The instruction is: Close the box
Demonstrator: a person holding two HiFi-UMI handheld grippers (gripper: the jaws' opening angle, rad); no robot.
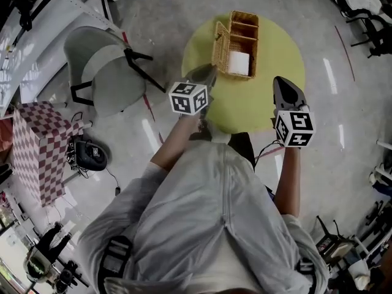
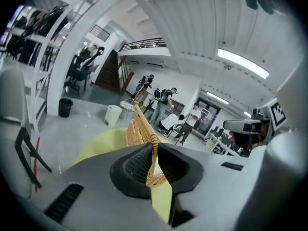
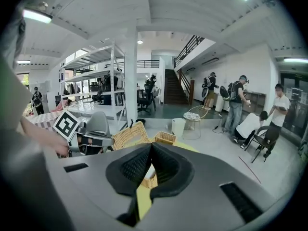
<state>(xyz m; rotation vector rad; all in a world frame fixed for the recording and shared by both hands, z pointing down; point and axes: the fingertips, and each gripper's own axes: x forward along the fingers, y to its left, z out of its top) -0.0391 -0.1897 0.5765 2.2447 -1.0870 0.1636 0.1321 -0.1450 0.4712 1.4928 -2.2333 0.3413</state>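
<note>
Yellow round worktop (image 1: 269,60), wicker box (image 1: 242,41) at its far middle, lid (image 1: 219,45) upright along box's left side, long edge running near-far. Left gripper (image 1: 210,71) closest, jaws pinched on lid; right gripper (image 1: 280,83) near-right, jaws together, empty. Probably swings rightward.

I'm working in a large open lab-style hall. A polished grey floor (image 1: 171,17) surrounds the round yellow table (image 1: 269,97). Beyond the table are white shelving racks (image 3: 94,73), a staircase (image 3: 174,84) up to a railed mezzanine (image 3: 191,44), and people (image 3: 237,102) standing with backpacks. Strip lights (image 2: 243,64) hang overhead.
</note>
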